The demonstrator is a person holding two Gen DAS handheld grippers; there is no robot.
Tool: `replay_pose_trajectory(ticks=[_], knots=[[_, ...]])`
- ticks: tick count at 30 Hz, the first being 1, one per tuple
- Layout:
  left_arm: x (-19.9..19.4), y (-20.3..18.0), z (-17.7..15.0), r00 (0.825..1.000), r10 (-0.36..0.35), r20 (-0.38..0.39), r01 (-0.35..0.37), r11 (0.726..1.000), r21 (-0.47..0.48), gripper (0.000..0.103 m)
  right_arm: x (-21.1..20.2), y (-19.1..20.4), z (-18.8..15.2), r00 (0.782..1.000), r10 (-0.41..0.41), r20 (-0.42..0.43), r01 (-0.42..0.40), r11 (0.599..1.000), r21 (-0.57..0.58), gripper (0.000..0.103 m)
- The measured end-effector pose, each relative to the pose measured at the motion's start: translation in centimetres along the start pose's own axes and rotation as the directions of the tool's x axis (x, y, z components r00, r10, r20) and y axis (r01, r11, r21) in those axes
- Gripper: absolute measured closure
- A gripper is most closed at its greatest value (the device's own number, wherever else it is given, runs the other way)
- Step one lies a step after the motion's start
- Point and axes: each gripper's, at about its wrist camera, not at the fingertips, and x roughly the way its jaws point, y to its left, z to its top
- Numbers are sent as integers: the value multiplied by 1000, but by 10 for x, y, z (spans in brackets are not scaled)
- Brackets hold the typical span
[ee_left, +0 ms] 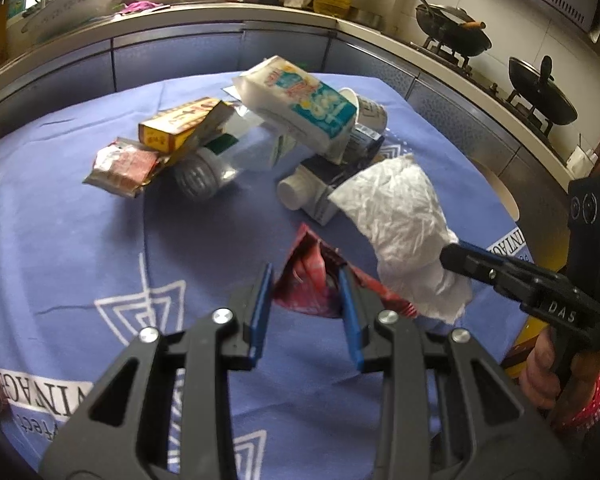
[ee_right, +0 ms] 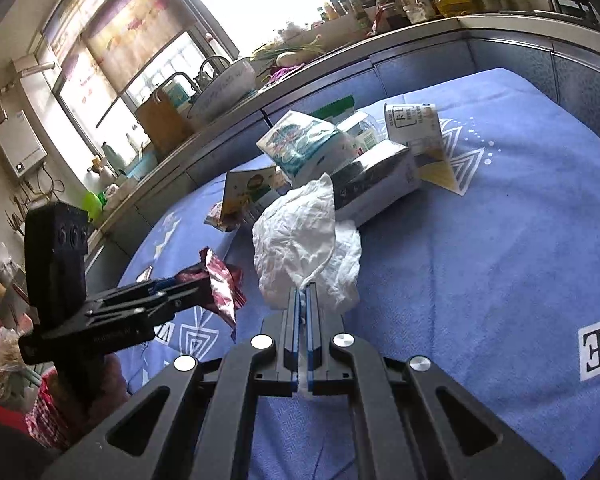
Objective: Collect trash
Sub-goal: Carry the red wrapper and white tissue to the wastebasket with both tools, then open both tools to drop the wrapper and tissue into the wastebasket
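Observation:
My left gripper (ee_left: 304, 272) is shut on a crumpled red foil wrapper (ee_left: 312, 280), holding it above the blue tablecloth (ee_left: 80, 240). The right wrist view shows that wrapper (ee_right: 220, 288) hanging from the left gripper's tip (ee_right: 196, 280). My right gripper (ee_right: 304, 291) is shut on a crumpled white plastic bag (ee_right: 304, 236), which it holds in the air beside the wrapper. From the left wrist view, the right gripper (ee_left: 451, 257) comes in from the right with the bag (ee_left: 404, 216) at its tip.
A trash pile lies mid-table: a yellow box (ee_left: 180, 124), a tissue pack (ee_left: 300, 96), a clear bottle (ee_left: 216, 168), a paper cup (ee_left: 374, 112), a dark carton (ee_left: 320, 184) and a flat snack packet (ee_left: 120, 168). Behind runs a counter with woks (ee_left: 452, 28). A hand (ee_left: 540, 376) grips the right handle.

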Motion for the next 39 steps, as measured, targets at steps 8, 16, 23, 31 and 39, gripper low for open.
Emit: replay_pose_trajectory(ticks=[8, 16, 23, 31, 39], knots=[[14, -25, 22, 999, -46, -20, 47, 997, 55, 72, -39, -26, 17, 992, -58, 112, 56, 998, 24, 102], [57, -111, 83, 986, -157, -47, 164, 960, 228, 72, -95, -99, 31, 943, -215, 255, 182, 972, 148, 102], [134, -228, 139, 963, -235, -130, 266, 898, 350, 72, -146, -189, 36, 875, -358, 327, 263, 917, 300, 102], [231, -333, 177, 949, -239, -207, 305, 868, 393, 72, -169, -295, 39, 831, -477, 286, 316, 828, 463, 102], [286, -359, 172, 944, -182, -276, 277, 891, 359, 42, -156, -347, 26, 862, -451, 233, 260, 787, 559, 96]])
